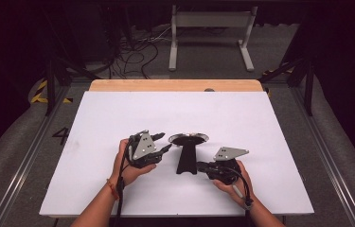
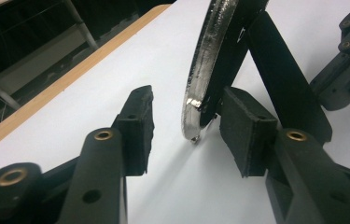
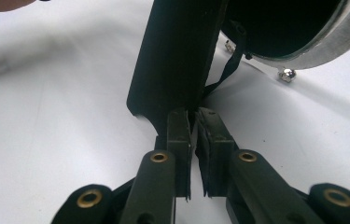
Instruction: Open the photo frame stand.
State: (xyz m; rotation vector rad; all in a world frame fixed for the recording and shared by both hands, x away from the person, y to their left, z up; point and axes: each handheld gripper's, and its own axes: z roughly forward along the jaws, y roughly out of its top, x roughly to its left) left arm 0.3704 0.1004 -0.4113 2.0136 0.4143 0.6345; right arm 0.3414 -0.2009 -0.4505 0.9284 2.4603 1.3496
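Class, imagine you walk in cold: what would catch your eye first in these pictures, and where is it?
A black object with a round silver-rimmed head and a flaring black handle lies mid-table on the white table. The right gripper is shut on the handle's end. The left gripper stands open around the silver rim, pads apart from it.

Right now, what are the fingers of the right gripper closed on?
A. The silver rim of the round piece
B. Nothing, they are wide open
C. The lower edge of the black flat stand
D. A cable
C: in the right gripper view, the right gripper has its fingers nearly together, pinching the lower edge of the black flat stand; the silver rim sits apart, at upper right.
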